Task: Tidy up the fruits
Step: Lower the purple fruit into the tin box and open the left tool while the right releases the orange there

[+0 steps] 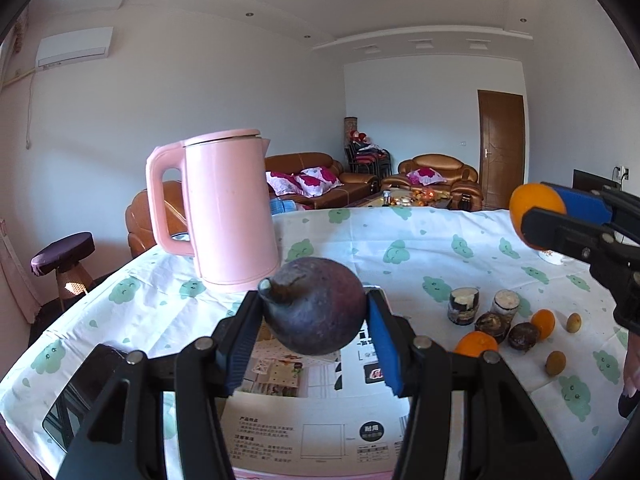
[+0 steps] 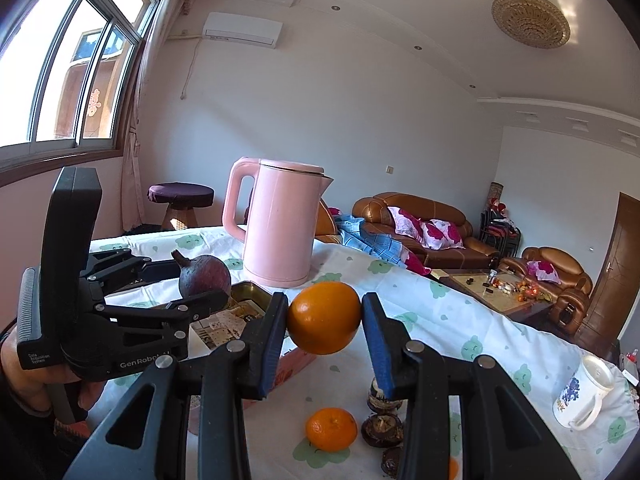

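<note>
Left wrist view. The left hand-held gripper (image 1: 316, 320) is clamping a dark purple fruit (image 1: 314, 306) between its blue pads, holding it above a printed box (image 1: 304, 416) that is lying on the tabletop (image 1: 420, 240). A pink kettle (image 1: 228, 212) is standing just behind and left of the fruit, crowding that side. A dark phone-like slab (image 1: 80, 392) is lying at the near left edge; what it is cannot be told for sure. To the right, two small jars (image 1: 464, 306), two oranges (image 1: 476, 344), several dark round fruits (image 1: 522, 336) and two small brownish fruits (image 1: 556, 362) are sitting grouped together. The right hand-held gripper (image 1: 540, 216) is entering from the right edge, gripping an orange (image 1: 532, 204) well above the cloth. The far middle of the tabletop is lying open.

Right wrist view. The right hand-held gripper (image 2: 324, 318) is squeezing the orange (image 2: 324, 318) between its pads, clear of the tabletop (image 2: 440, 312). Below it a smaller orange (image 2: 331, 429) and dark fruits (image 2: 382, 426) are resting. The left hand-held gripper (image 2: 200, 288) is occupying the left side with the purple fruit (image 2: 204, 276), beside a gold tin (image 2: 248, 294) and the box (image 2: 224, 328). The kettle (image 2: 280, 224) is standing behind. A white mug (image 2: 584, 396) is sitting near the right edge, with open cloth between.
</note>
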Demonstrator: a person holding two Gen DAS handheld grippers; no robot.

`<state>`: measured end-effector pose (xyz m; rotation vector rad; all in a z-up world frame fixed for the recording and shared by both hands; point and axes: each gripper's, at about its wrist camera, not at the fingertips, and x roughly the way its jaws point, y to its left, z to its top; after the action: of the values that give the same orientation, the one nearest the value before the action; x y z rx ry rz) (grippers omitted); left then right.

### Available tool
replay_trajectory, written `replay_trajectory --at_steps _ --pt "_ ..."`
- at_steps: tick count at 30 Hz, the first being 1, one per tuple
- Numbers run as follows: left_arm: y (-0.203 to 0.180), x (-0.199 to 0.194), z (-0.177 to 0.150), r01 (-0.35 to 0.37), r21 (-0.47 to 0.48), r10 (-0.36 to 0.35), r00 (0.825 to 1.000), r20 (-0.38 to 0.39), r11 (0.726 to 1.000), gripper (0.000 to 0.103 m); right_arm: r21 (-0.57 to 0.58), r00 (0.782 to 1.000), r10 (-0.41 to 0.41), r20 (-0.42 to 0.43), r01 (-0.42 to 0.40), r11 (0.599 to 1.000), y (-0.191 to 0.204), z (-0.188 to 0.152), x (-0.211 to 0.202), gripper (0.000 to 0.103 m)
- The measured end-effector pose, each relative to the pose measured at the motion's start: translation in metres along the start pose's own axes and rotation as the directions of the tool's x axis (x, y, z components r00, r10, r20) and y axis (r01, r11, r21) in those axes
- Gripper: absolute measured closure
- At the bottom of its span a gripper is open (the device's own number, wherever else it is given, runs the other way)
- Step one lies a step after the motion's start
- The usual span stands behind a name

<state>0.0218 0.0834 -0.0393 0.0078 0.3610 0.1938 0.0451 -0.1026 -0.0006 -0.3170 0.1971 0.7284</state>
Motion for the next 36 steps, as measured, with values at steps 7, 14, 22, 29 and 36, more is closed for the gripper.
replay_trajectory --at_steps 7,14,22,29,36 --pt "0.017 0.014 -0.001 -0.037 0.000 0.037 0.998 -0.045 0.999 0.048 -0.034 0.998 0.034 -0.053 -0.036 0.999 0.019 0.009 0.034 0.063" --pt "0.031 0.027 -0.004 -0.064 0.004 0.064 0.995 -0.079 0.998 0.048 -0.057 0.992 0.064 -0.112 -0.070 0.996 0.038 0.008 0.066 0.063" --pt "0.039 0.038 -0.008 -0.081 0.021 0.083 0.990 -0.114 0.996 0.048 -0.051 0.979 0.089 -0.182 -0.100 0.994 0.048 0.000 0.097 0.063" --pt "0.040 0.047 -0.011 -0.083 0.034 0.087 0.986 -0.141 0.996 0.048 -0.030 0.969 0.099 -0.228 -0.109 0.994 0.050 -0.008 0.117 0.063" --pt "0.040 0.054 -0.011 -0.078 0.047 0.085 0.981 -0.173 0.996 0.048 -0.024 0.959 0.105 -0.261 -0.115 0.993 0.052 -0.013 0.127 0.063"
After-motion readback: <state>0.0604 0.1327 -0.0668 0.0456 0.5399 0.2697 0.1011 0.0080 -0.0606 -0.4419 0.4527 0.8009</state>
